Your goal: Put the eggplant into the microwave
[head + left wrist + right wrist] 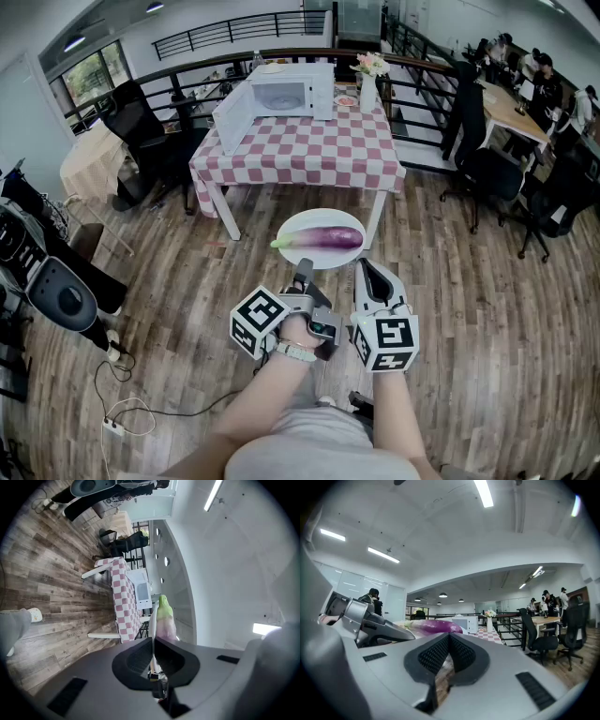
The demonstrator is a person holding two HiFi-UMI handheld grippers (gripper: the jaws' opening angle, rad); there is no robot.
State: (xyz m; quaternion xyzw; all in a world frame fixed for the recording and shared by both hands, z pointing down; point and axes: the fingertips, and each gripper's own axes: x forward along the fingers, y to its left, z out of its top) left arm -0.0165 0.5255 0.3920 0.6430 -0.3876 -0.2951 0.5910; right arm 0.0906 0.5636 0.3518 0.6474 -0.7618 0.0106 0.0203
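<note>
Head view: the eggplant (pixel 323 238) lies crosswise on a plate (pixel 323 214), stem to the left, just ahead of both grippers. The open microwave (pixel 292 94) stands on the counter (pixel 309 150) well beyond.

Left gripper view: the left gripper (pixel 153 640) has its fingers closed on the plate's rim.

Right gripper view: the right gripper (pixel 449 636) has its fingers closed and empty, with the eggplant ahead-left.

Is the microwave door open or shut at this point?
Open. The white microwave on the pink-checked table has its door swung out to the left, leaving the cavity exposed.
</note>
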